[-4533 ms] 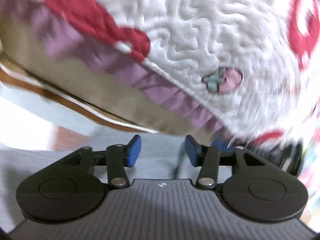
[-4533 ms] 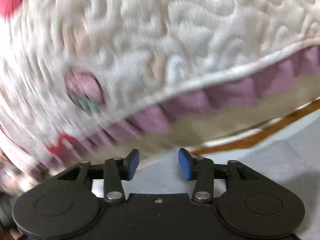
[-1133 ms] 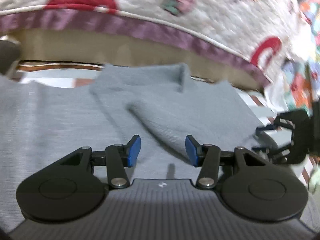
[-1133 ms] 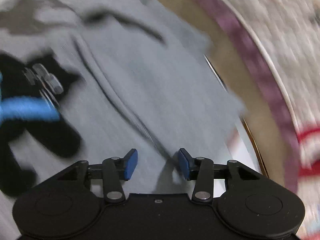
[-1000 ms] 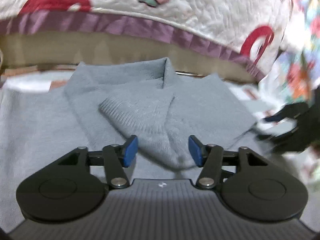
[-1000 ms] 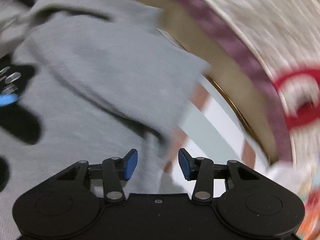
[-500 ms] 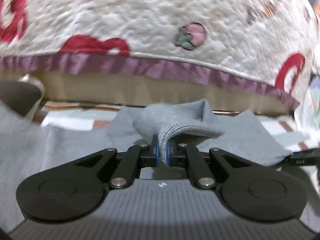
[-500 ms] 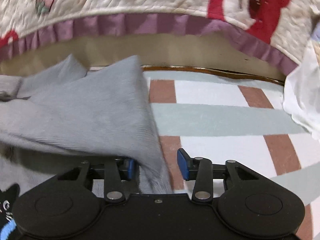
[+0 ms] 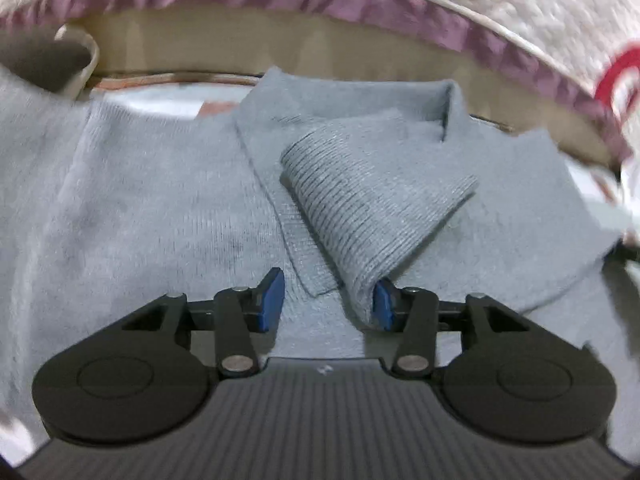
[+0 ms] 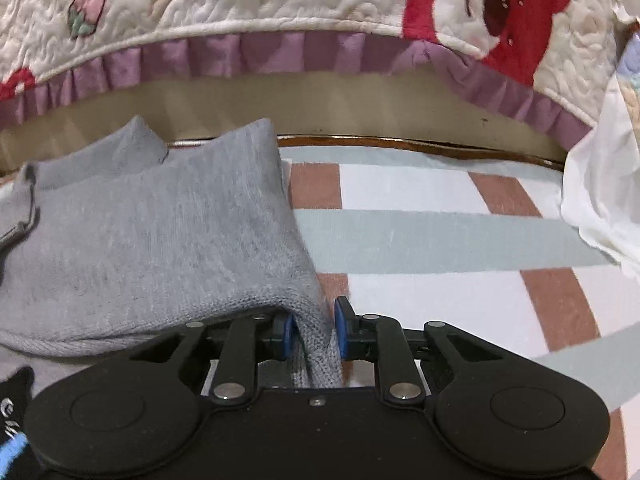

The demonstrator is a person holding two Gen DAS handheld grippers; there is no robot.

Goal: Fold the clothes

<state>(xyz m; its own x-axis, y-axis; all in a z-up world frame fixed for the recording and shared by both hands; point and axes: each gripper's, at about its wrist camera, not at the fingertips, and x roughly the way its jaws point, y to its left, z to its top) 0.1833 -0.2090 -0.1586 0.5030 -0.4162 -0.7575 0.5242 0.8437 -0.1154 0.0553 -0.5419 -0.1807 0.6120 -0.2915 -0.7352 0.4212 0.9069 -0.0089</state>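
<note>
Striped bedsheet (image 10: 440,236) carries the grey knitted sweater (image 9: 160,208). Left hand-held gripper (image 9: 326,304), jaws opening, has released the ribbed cuff (image 9: 372,200); right hand-held gripper (image 10: 310,330) is closing on the side edge.

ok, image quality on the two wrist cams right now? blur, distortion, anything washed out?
Left wrist: motion smear on the quilt and frame edges; ribbed cuff near centre stays fairly crisp. Right wrist: sharp throughout, knit of the grey sweater and the checked sheet legible; white cloth at right reads bright. Both views: strong fisheye bowing of the quilt's purple ruffle.
</note>
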